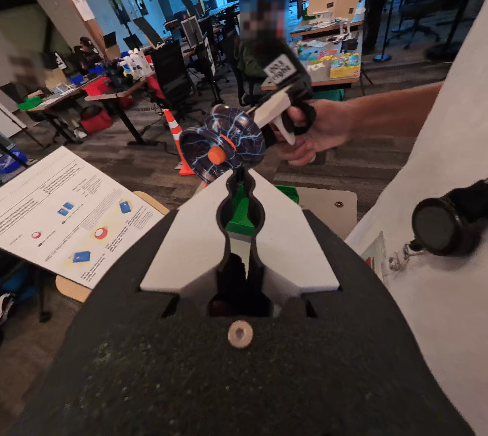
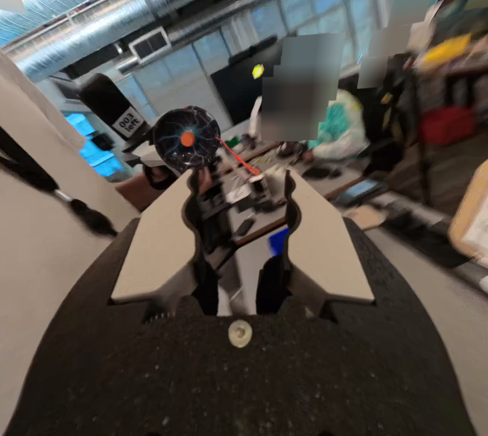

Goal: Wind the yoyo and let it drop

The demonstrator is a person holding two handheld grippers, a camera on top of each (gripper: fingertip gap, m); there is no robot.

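In my left wrist view a printed sheet (image 1: pixel 68 214) lies at lower left on a pale bench (image 1: pixel 72 290); the right wrist view shows neither. At mid-frame my left gripper (image 1: pixel 239 174) has its jaws drawn nearly together, pinching the lower rim of the yoyo (image 1: pixel 221 144), a dark disc with blue lightning streaks and an orange hub, which sits just above the fingertips. Behind it stands an orange traffic cone (image 1: pixel 178 143) on grey plank flooring. To the right, a hand (image 1: pixel 320 130) holds the right gripper (image 1: pixel 266 117), reaching in from the frame's right side toward the yoyo's far face.

In the right wrist view the yoyo (image 2: pixel 187 139) sits face-on, left of centre, above the left fingertip. A red string (image 2: pixel 237 158) trails from it down to the right, a thing the other view misses. My right gripper (image 2: pixel 239 175) stands open, with nothing between its jaws. Ducting crosses the ceiling, and cluttered desks fill the right, blurred.
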